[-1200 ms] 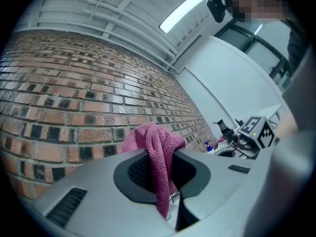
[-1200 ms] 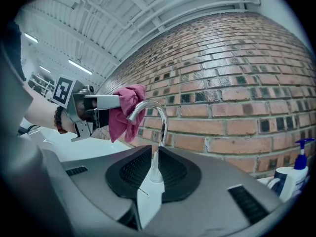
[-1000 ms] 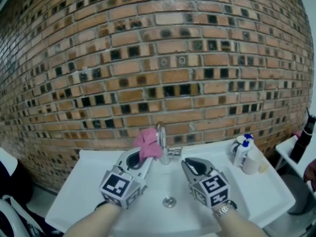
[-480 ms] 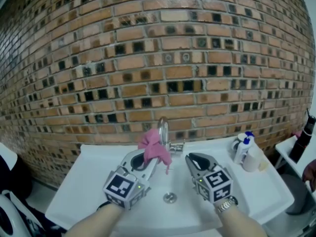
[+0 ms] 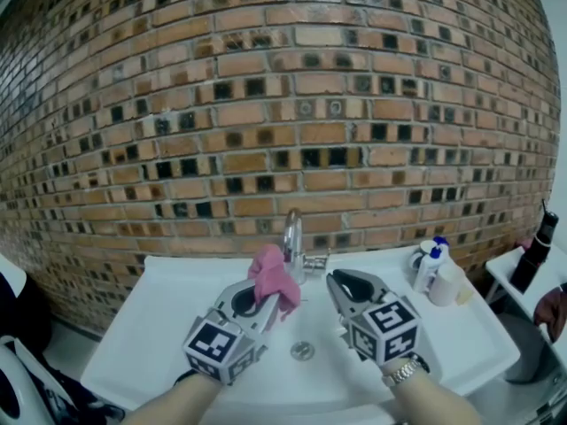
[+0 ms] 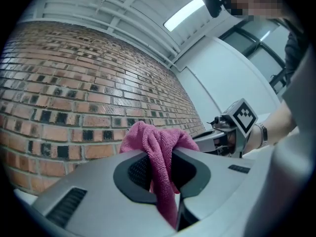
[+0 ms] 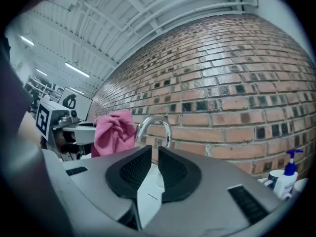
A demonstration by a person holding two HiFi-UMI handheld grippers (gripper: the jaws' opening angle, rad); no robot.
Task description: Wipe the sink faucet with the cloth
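Note:
A curved chrome faucet (image 5: 293, 235) rises at the back of the white sink (image 5: 142, 326). My left gripper (image 5: 270, 292) is shut on a bunched pink cloth (image 5: 273, 280), which sits low in front of the spout and just to its left. Whether cloth and metal touch I cannot tell. In the left gripper view the cloth (image 6: 158, 147) hangs between the pads. My right gripper (image 5: 337, 279) hovers right of the faucet, jaws shut with nothing in them. In the right gripper view the faucet (image 7: 154, 127) stands straight ahead, the cloth (image 7: 113, 132) to its left.
A brick wall (image 5: 283, 104) stands right behind the sink. Pump bottles and a cup (image 5: 432, 271) stand on the sink's right rim. The drain (image 5: 302, 351) lies in the basin between my hands. A dark bottle (image 5: 534, 251) stands on a white surface at far right.
The left gripper has carried the cloth lower, down from beside the spout to in front of its base. The right gripper has edged up and closer to the faucet.

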